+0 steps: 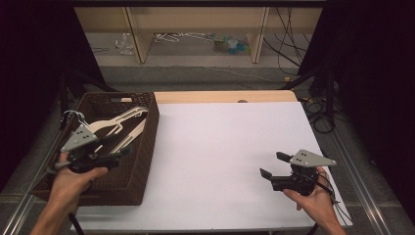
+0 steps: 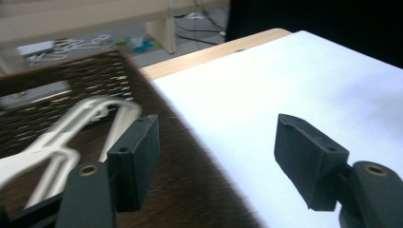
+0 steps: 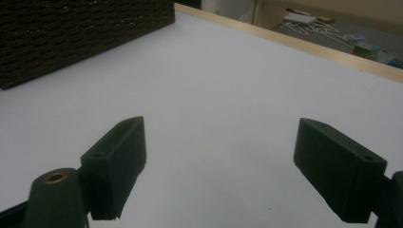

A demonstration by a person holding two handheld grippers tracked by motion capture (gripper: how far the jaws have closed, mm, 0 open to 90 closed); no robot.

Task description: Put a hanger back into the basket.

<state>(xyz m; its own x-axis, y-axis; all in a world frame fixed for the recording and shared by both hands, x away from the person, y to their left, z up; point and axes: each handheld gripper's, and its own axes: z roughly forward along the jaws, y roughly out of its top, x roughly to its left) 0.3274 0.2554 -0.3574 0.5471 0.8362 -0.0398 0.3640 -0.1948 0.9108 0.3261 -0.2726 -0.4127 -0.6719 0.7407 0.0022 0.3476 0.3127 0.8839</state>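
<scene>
Plainly, both grippers are empty, jaws wide: the left gripper (image 1: pixel 100 155) above the basket (image 1: pixel 147 147) could, judging through blur, snag several tangled hangers (image 1: pixel 120 122) together.

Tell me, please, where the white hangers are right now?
The white hangers lie inside the brown basket at the table's left in the high view, just beyond the left gripper.

Wicker basket (image 2: pixel 95 76): motion-blurred in left gripper view, cut by the left edge. White hangers (image 2: pixel 62 137): smeared, count unclear. Floor clutter (image 1: pixel 230 45) beyond the table: too small to identify. Basket's near corner: hidden by left hand (image 1: pixel 73 183).
</scene>
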